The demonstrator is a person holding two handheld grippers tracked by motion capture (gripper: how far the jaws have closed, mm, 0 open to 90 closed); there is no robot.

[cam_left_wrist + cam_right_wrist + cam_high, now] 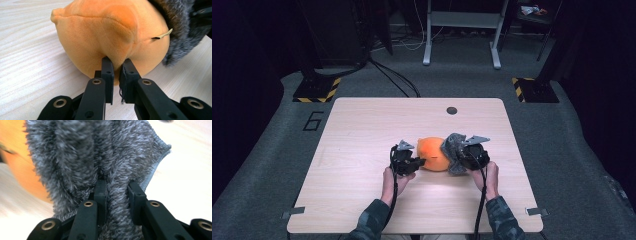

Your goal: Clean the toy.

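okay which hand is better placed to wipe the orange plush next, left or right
Right, probably. The right gripper is shut on the grey cloth, already against the orange plush. The left gripper pinches the plush's near side, steadying it.

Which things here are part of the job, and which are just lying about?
In the job:
- orange plush toy, pinched by the left claw
- grey fluffy cloth, pinched by the right claw

Lying about:
- dark round disc near the table's far edge
- white frame on the floor beyond

round orange plush toy (pixel 434 153) mid-table w/ fuzzy grey cloth (pixel 453 150) draped on its right side
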